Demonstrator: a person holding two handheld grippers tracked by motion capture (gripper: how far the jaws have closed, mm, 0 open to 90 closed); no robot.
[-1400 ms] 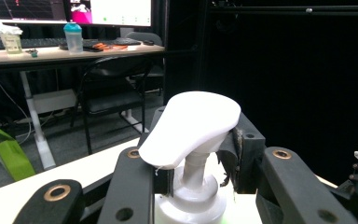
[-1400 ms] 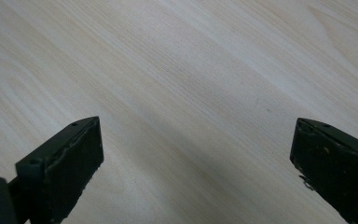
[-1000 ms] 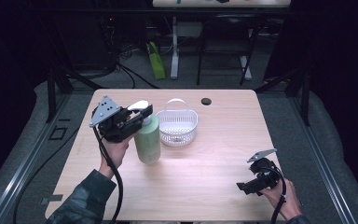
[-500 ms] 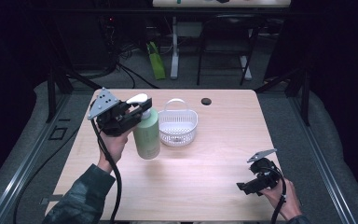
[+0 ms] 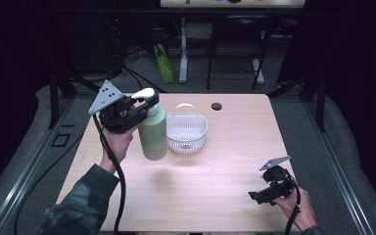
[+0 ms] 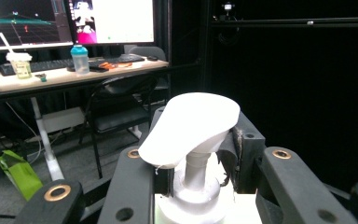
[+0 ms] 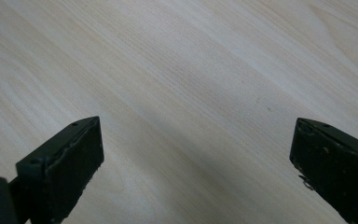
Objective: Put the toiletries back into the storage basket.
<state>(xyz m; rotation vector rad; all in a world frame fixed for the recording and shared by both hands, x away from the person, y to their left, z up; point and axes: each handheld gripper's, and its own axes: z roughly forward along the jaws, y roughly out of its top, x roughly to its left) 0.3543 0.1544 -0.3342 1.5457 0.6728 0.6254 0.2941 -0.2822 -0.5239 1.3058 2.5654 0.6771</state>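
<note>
A pale green pump bottle (image 5: 153, 131) with a white pump head (image 5: 144, 93) hangs just above the wooden table (image 5: 215, 171), left of a white basket (image 5: 187, 132). My left gripper (image 5: 144, 108) is shut on the bottle's neck under the pump head. In the left gripper view the black jaws close on the white neck (image 6: 192, 179), below the pump head (image 6: 191, 126). My right gripper (image 5: 255, 197) rests low over the table's near right corner, its jaws wide apart with bare wood between them (image 7: 193, 140).
The white basket with a handle stands at the table's middle back. A small black disc (image 5: 217, 105) lies behind it on the table. A chair and desk legs stand beyond the table's far edge. Dark floor surrounds the table.
My left gripper has lifted the green bottle off the table and carried it slightly toward the basket. The right gripper has stayed where it was.
</note>
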